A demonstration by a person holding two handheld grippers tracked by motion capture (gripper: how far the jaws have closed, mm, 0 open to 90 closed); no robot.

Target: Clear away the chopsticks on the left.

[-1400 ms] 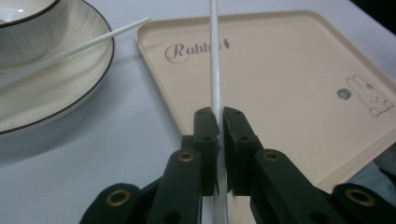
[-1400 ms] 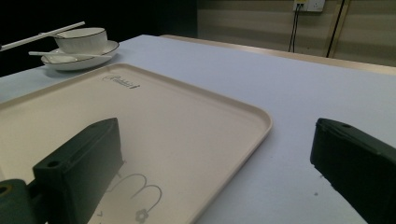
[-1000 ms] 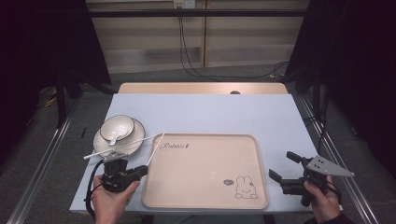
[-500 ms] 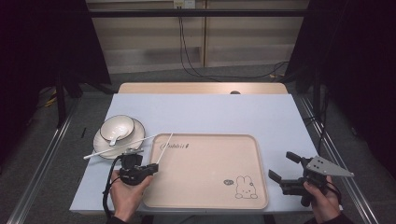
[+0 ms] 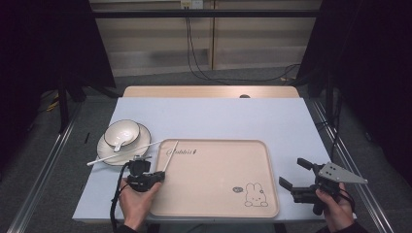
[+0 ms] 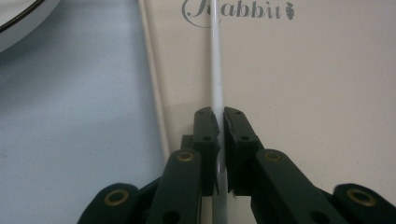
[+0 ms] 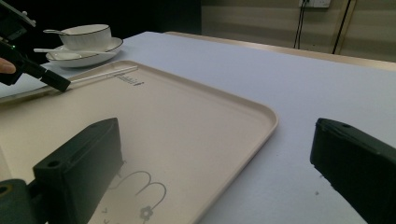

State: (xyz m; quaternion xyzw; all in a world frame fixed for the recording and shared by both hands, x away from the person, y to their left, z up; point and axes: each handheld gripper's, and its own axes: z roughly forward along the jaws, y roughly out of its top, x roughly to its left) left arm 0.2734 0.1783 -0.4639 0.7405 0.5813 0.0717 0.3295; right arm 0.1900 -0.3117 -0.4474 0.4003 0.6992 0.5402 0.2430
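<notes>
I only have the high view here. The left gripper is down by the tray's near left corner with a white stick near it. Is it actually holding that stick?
Observer: Yes. In the left gripper view, the left gripper has both jaws pressed against the white chopstick, which runs forward over the tray.
Operator: Where does it sit relative to the tray's edge?
Observer: Just inside the rim, passing the first letter of the printed word.
Operator: And the right gripper?
Observer: The right gripper stands wide open with nothing between its jaws, at the tray's rabbit corner.
</notes>
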